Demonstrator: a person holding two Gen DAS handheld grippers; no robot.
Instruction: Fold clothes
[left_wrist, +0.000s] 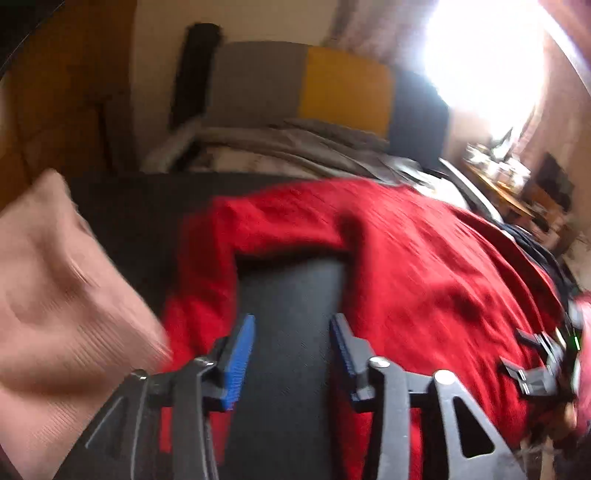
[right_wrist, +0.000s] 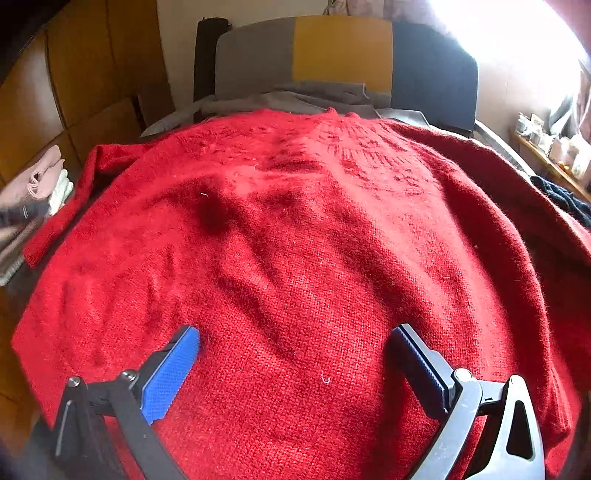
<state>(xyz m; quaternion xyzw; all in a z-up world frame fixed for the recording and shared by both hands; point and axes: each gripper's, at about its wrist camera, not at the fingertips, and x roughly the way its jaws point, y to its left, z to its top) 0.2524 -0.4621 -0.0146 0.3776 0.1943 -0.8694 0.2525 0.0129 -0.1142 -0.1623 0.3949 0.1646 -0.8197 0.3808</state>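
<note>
The red sweater (right_wrist: 295, 240) lies spread flat across the dark table (left_wrist: 288, 295), one sleeve (left_wrist: 207, 266) bent along its left side. The left gripper (left_wrist: 291, 332) hangs over bare table beside that sleeve, fingers apart, holding nothing. The right gripper (right_wrist: 295, 343) hovers wide open above the sweater's body. Folded pink clothes (left_wrist: 62, 295) sit at the left

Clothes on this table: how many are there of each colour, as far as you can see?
Red: 1, the red sweater spread flat.
Pink: 1, the pink folded garment at the left edge.
White: 1, the white folded piece beside the pink one.
Dark navy: 1, the dark garment at the right edge.
Total: 4. The stack at the left may hide more.
</note>
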